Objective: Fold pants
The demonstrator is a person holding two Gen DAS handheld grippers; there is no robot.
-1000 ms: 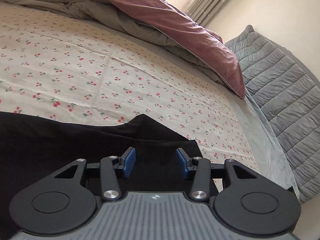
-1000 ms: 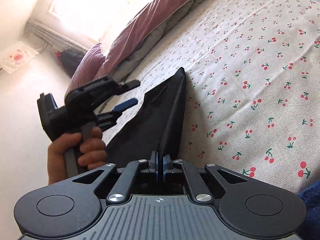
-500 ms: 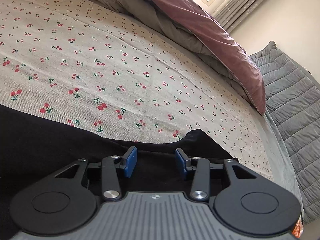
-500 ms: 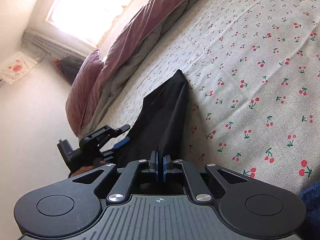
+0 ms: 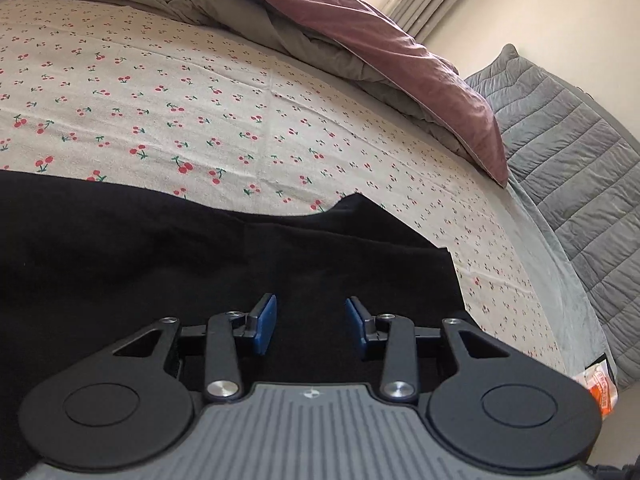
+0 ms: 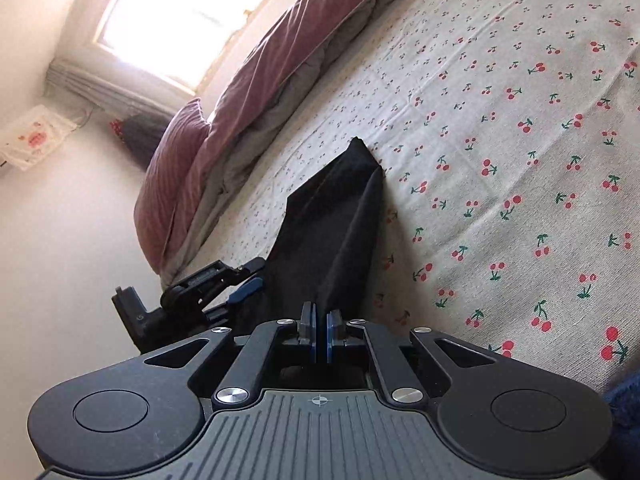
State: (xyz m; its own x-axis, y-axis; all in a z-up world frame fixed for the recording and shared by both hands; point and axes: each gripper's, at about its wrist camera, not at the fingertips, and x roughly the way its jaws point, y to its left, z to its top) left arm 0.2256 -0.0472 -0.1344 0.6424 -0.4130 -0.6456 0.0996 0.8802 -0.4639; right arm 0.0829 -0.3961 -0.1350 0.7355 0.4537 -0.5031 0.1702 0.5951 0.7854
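Black pants [image 5: 200,260] lie on the cherry-print bed sheet [image 5: 240,100], their near part spread under my left gripper [image 5: 311,320]. Its jaws are closing but still stand apart, with the black cloth beneath and between the blue pads; I see no pad pressing on it. In the right wrist view the pants [image 6: 340,220] rise in a taut ridge into my right gripper [image 6: 320,332], which is shut on a fold of the cloth. The left gripper [image 6: 248,280] shows there low at the cloth's left edge.
A mauve duvet [image 5: 380,40] over grey bedding is heaped along the far side of the bed. A grey quilted pad [image 5: 568,152] stands beyond the bed's right edge, with an orange and white packet [image 5: 600,384] below it. A bright window [image 6: 180,12] lights the room.
My left gripper has come down and in over the black cloth, and its jaws have narrowed a little. The right gripper has kept its place and its grip.
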